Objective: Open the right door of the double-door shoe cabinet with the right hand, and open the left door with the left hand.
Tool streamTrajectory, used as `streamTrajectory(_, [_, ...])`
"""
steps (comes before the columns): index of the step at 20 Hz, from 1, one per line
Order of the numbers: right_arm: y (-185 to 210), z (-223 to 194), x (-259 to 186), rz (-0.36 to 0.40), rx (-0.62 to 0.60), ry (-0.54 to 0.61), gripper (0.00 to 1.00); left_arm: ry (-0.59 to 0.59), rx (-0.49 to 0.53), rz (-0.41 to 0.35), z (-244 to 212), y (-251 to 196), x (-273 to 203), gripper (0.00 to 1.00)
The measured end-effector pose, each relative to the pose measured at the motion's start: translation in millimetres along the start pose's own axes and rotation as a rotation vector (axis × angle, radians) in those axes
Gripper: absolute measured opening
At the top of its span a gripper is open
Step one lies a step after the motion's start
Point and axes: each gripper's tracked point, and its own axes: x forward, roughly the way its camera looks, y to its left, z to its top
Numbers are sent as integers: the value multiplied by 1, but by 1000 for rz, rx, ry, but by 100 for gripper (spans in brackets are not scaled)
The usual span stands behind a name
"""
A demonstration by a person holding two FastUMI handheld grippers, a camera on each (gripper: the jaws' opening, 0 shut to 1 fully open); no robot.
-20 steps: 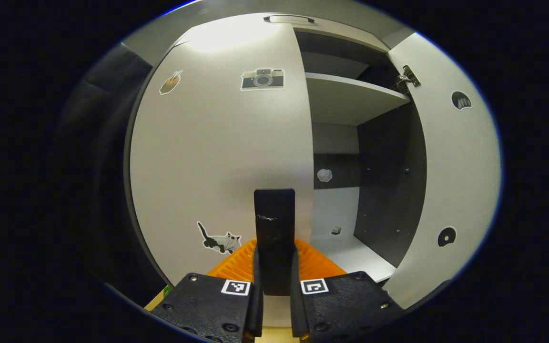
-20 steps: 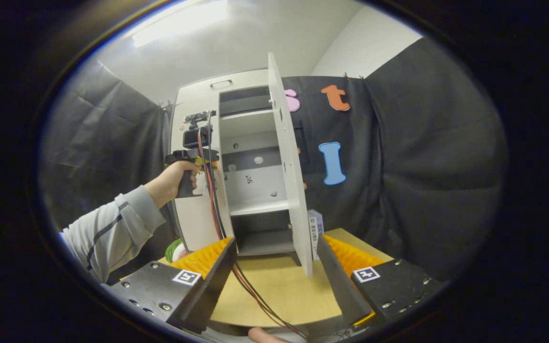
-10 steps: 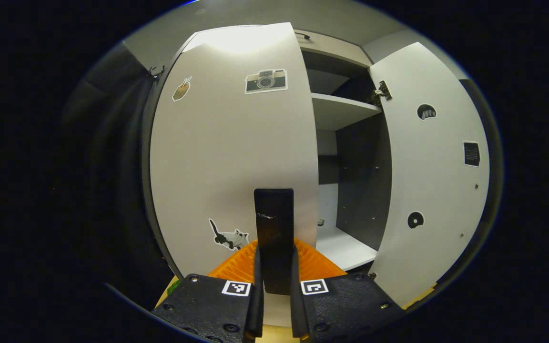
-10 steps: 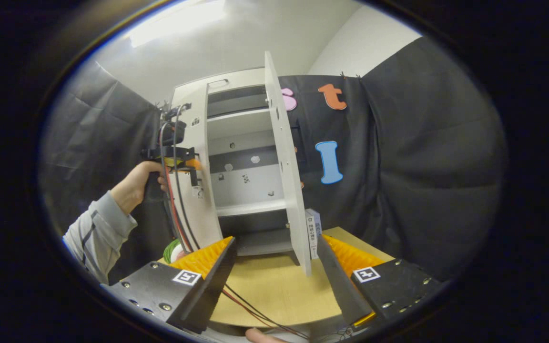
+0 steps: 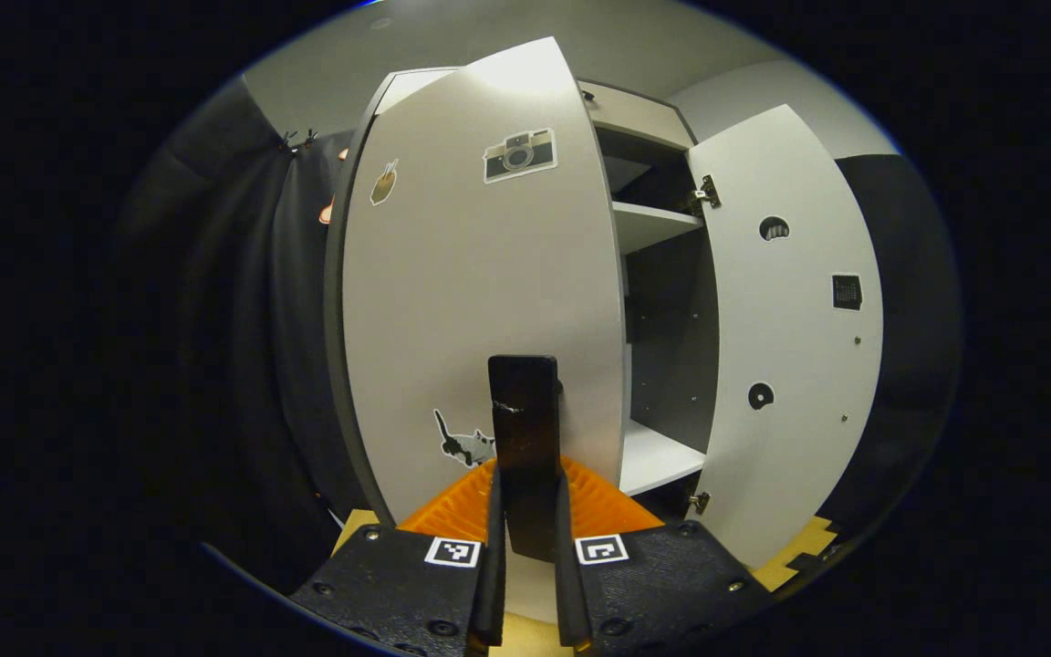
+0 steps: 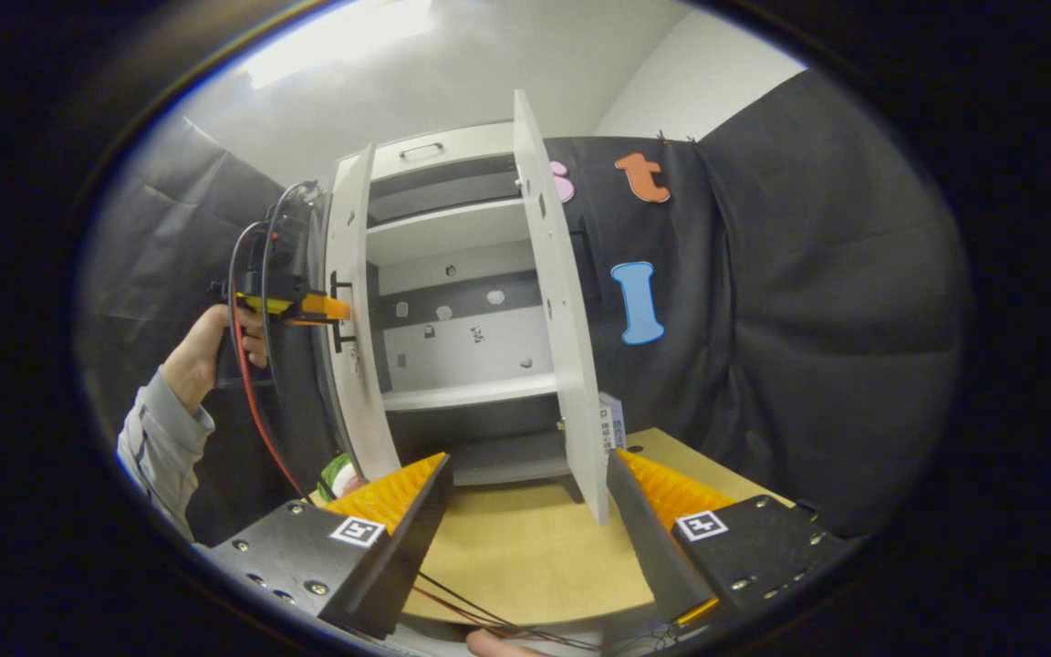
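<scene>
The white shoe cabinet [image 6: 452,265] stands on a wooden table with both doors swung out. In the left gripper view, my left gripper [image 5: 525,497] is shut on the dark upright handle [image 5: 524,401] of the left door [image 5: 480,301], which carries camera and cat stickers. The right door [image 5: 790,347] stands wide open beside it. In the right gripper view, a hand holds the left gripper [image 6: 293,306] against the left door [image 6: 348,310]. The right door [image 6: 562,310] stands edge-on. My right gripper [image 6: 525,474] is open, back from the cabinet, with nothing between its fingers.
The wooden table [image 6: 525,557] spreads in front of the cabinet. A small white box [image 6: 610,424] stands behind the right door. A green and white object [image 6: 336,474] lies at the left door's foot. Red and black cables [image 6: 256,401] hang from the left gripper across the table. Shelves [image 6: 471,392] show inside.
The left door has swung further out, drawn by my left gripper on its handle, and the hand has moved left. The right door and right gripper have barely shifted.
</scene>
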Motion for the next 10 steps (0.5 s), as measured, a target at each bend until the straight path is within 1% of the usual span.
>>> streamTrajectory(3, [7,-2,1,13,-2,2,100,1,-5,5,-1,16,-19,24])
streamTrajectory(5, [12,-2,2,18,-18,-3,100,-12,-10,-11,-1,25,-29,23])
streamTrajectory(6, [14,-3,3,18,-25,-3,100,-26,-17,-27,0,30,-34,19])
streamTrajectory(8, [24,-3,5,33,-22,-5,100,-28,-45,-46,-1,39,-42,19])
streamTrajectory(10, [31,-4,7,43,-18,-5,100,-26,-64,-35,-1,43,-45,20])
